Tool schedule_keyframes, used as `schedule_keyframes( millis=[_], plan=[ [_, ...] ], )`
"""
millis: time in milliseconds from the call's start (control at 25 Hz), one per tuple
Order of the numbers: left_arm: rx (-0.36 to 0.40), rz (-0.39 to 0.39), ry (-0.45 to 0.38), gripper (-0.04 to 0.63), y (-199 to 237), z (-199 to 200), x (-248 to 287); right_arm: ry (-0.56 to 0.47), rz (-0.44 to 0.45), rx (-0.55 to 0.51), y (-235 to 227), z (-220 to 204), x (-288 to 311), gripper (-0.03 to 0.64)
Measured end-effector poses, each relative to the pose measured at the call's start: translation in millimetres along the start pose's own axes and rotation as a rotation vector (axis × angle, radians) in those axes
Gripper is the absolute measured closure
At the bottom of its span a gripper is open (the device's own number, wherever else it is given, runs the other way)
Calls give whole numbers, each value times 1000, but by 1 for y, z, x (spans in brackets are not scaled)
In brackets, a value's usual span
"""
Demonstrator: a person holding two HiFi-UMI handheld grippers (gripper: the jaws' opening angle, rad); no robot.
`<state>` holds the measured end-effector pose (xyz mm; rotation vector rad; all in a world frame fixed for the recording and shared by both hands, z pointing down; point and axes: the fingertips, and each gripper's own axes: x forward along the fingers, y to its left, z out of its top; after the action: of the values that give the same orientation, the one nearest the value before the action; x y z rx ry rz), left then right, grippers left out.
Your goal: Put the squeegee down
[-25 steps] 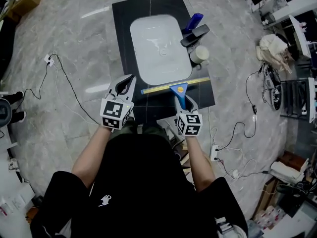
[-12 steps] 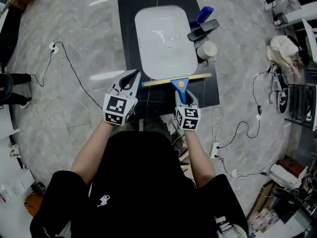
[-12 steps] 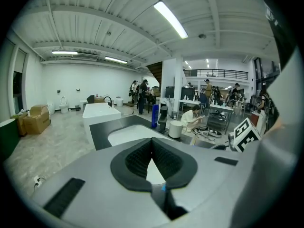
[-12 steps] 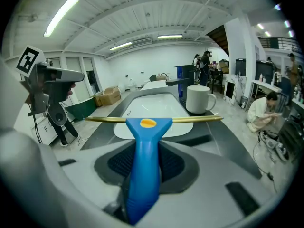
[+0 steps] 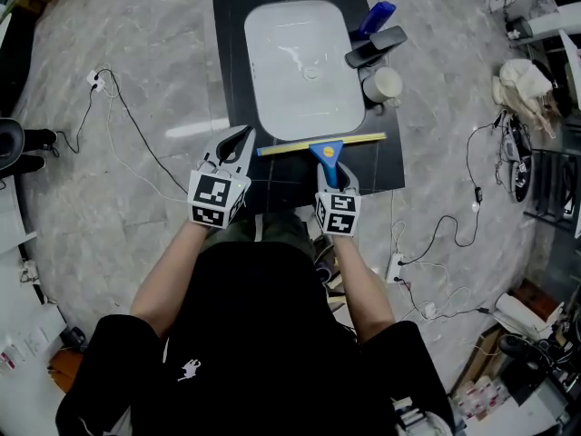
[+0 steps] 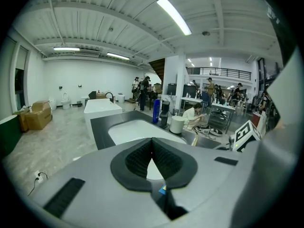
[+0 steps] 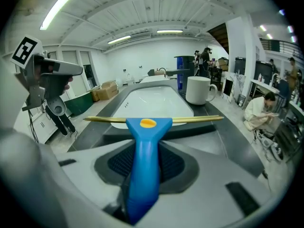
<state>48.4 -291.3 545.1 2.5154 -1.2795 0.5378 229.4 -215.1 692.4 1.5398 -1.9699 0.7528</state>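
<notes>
Squeegee (image 5: 329,148) has dropped closer to the counter (image 5: 231,25), handle clamped in the right gripper (image 5: 333,178), blade along the sink's (image 5: 263,62) 6 o'clock rim. Left gripper (image 5: 238,143) at blade's 9 o'clock, jaws closed, empty. Mug (image 5: 381,84) at sink's 3 o'clock.

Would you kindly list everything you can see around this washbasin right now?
Rectangular ceramic washbasin: one, white, set in the countertop.
Stone countertop: one, black, before the person.
Plastic bottle: one, blue, right of basin, far end.
Tap: one, black, right of basin.
Ceramic mug: one, white, beside the tap.
Plastic-handled squeegee: one, blue handle, yellow blade, by the basin's near rim.
Floor cables: several, black, both sides.
Left gripper: one, grey, shut, empty.
Right gripper: one, grey, shut on the squeegee's handle.
</notes>
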Motion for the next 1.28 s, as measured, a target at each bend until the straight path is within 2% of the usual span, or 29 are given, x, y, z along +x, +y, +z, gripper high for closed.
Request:
schedule_keyframes(
  millis=[360,1280],
  plan=[
    [-1,-13,18,592,0,-7,7,18,-21,-15,-8,-2,12,483],
    [-3,-11,31,592,7,-12,8,64,-9,-50,-7,-10,25,483]
  ],
)
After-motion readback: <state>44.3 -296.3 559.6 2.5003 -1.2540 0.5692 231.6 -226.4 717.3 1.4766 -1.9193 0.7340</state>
